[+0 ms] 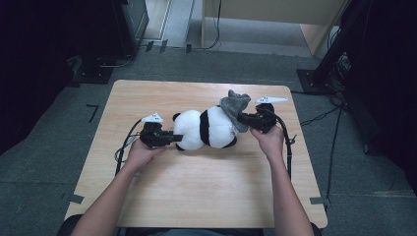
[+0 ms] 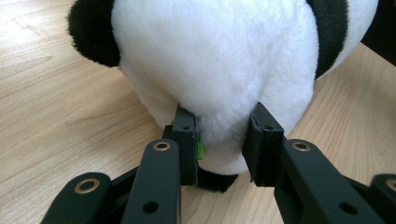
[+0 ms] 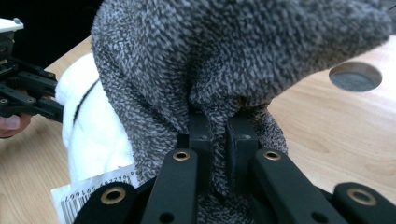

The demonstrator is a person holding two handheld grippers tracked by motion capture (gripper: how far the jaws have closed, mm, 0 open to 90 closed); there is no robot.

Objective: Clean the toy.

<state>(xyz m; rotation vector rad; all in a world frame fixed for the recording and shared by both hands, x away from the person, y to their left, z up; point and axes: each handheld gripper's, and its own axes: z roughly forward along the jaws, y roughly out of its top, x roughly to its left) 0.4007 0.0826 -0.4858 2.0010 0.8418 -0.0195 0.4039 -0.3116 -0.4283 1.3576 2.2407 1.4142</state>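
Black jaws of the right gripper pinch a fold of grey knitted cloth tight — the fabric bunches up between the pads and drapes over the rear end of a toy panda. A white barcode tag shows by that jaw's left side. The left gripper is clamped on the white plush at the panda's other end, fur bulging between its pads. Farther out, the panda lies on its side across the middle of the wooden table, one hand at each end.
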